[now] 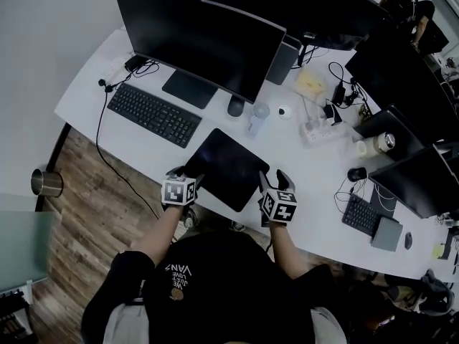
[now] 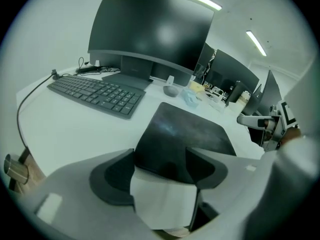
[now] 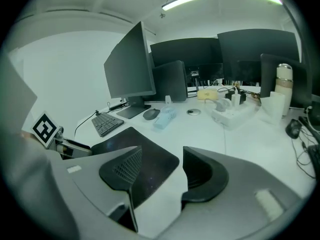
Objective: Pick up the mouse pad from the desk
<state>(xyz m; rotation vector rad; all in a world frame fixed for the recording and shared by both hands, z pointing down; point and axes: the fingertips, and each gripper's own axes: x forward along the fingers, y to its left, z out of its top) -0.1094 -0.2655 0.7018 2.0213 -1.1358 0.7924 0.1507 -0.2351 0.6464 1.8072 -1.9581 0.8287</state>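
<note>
The black mouse pad point(image 1: 226, 167) lies flat on the white desk point(image 1: 143, 153), close to its front edge. My left gripper point(image 1: 188, 180) is at the pad's near left corner and my right gripper point(image 1: 276, 185) at its near right corner. In the left gripper view the pad point(image 2: 185, 131) runs in between the spread jaws of the left gripper point(image 2: 161, 154), which is open. In the right gripper view the right gripper point(image 3: 161, 151) is open too, with one jaw over the pad point(image 3: 125, 138) and the other over bare desk.
Behind the pad stand a black keyboard point(image 1: 153, 114), a wide monitor point(image 1: 201, 41), a dark mouse point(image 1: 236, 106) and a small clear bottle point(image 1: 257, 117). A white power strip point(image 1: 319, 129) with cables lies to the right. The desk's front edge is just behind the grippers.
</note>
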